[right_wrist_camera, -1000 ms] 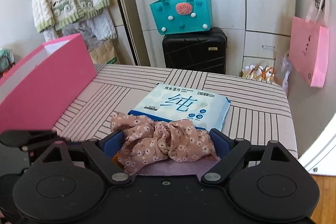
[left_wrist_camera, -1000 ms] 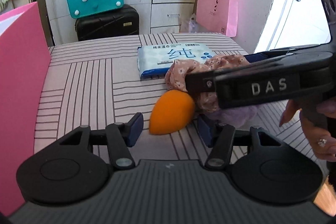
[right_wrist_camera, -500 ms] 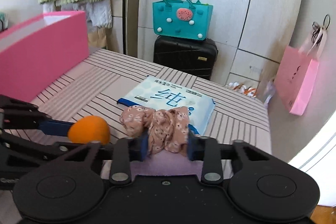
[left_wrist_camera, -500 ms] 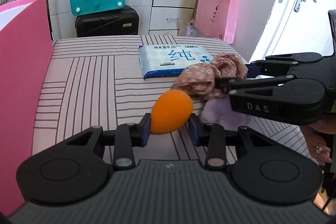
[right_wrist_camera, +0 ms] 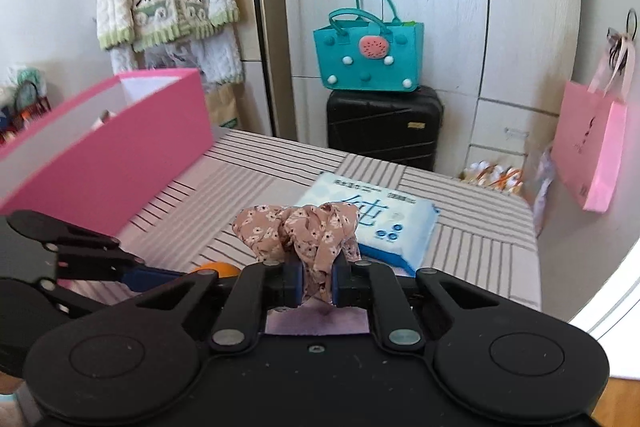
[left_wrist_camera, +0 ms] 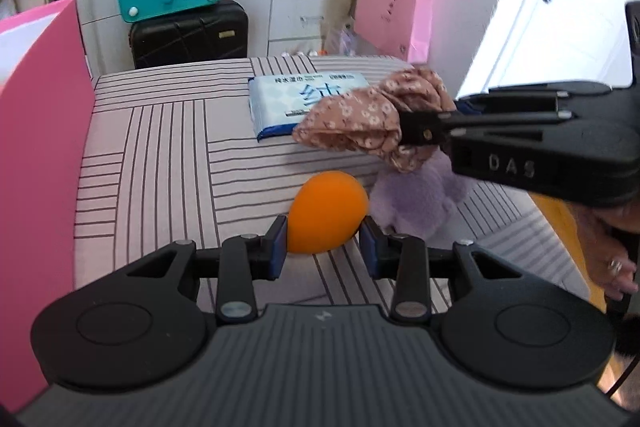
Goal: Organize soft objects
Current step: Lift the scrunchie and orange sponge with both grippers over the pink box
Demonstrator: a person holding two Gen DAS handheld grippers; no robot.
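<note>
While the right tool (right_wrist_camera: 316,281) pinches the floral scrunchie (right_wrist_camera: 298,231) between its blue pads, having just closed on it, the cloth hangs lifted above a purple plush item (left_wrist_camera: 416,195). The left tool (left_wrist_camera: 323,247) grips the orange sponge (left_wrist_camera: 327,217) at its wide end, pads pressing both sides, low over the striped surface (left_wrist_camera: 160,155). Just beyond the scrunchie lies a pack of wet wipes (left_wrist_camera: 296,99), flat on the stripes. A tall pink box (right_wrist_camera: 120,139) stands along the left edge, its top open. Between box and wipes the stripes lie bare. Past the far edge stand a black suitcase (right_wrist_camera: 384,123) bearing a teal bag (right_wrist_camera: 366,55).
</note>
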